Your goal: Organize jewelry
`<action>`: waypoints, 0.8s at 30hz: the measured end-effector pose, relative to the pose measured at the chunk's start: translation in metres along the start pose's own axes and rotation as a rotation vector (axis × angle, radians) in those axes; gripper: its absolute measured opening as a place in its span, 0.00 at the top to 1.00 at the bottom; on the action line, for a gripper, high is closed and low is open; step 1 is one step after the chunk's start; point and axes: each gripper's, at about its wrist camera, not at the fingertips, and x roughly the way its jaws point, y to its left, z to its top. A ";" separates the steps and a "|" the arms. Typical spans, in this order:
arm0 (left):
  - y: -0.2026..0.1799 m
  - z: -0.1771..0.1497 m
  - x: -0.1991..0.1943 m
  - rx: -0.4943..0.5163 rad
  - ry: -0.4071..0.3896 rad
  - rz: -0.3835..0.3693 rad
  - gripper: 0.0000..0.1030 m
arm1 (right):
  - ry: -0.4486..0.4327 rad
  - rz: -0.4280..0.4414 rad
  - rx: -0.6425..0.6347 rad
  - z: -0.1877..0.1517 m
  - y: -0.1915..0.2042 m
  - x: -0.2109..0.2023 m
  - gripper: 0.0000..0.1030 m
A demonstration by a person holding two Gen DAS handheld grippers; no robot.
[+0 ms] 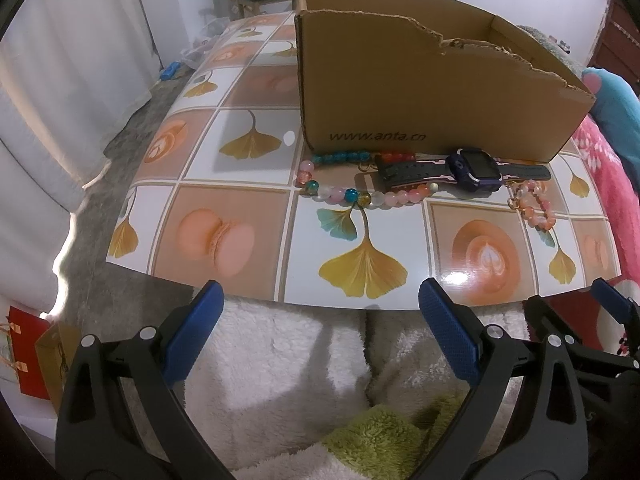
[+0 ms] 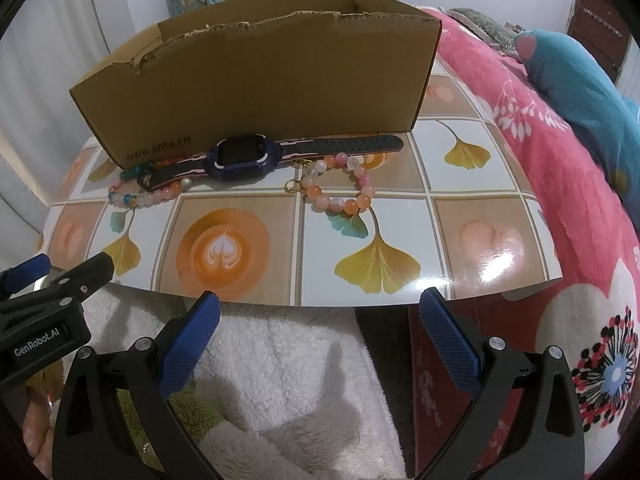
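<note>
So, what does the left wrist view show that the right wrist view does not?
Only the left wrist view: a red paper bag on the floor and a blue item beside the table.
Only the right wrist view: the flower-patterned pink blanket at large, and "GenRobot.AI" on the left gripper.
Both: the cardboard box, the purple watch, the multicolored bead bracelet, the pink-orange bracelet, and open, empty grippers.
</note>
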 end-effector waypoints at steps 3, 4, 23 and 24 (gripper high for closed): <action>0.000 0.000 0.002 0.000 0.002 0.001 0.08 | -0.001 -0.002 0.000 0.000 0.001 0.000 0.05; 0.000 0.001 0.003 0.000 0.003 0.001 0.08 | -0.001 -0.002 0.000 0.001 0.001 0.001 0.06; 0.000 0.011 0.023 0.004 0.038 0.016 0.08 | 0.019 -0.002 -0.002 0.009 -0.001 0.010 0.06; 0.001 0.012 0.025 0.005 0.040 0.019 0.08 | 0.020 -0.002 -0.003 0.010 -0.001 0.011 0.06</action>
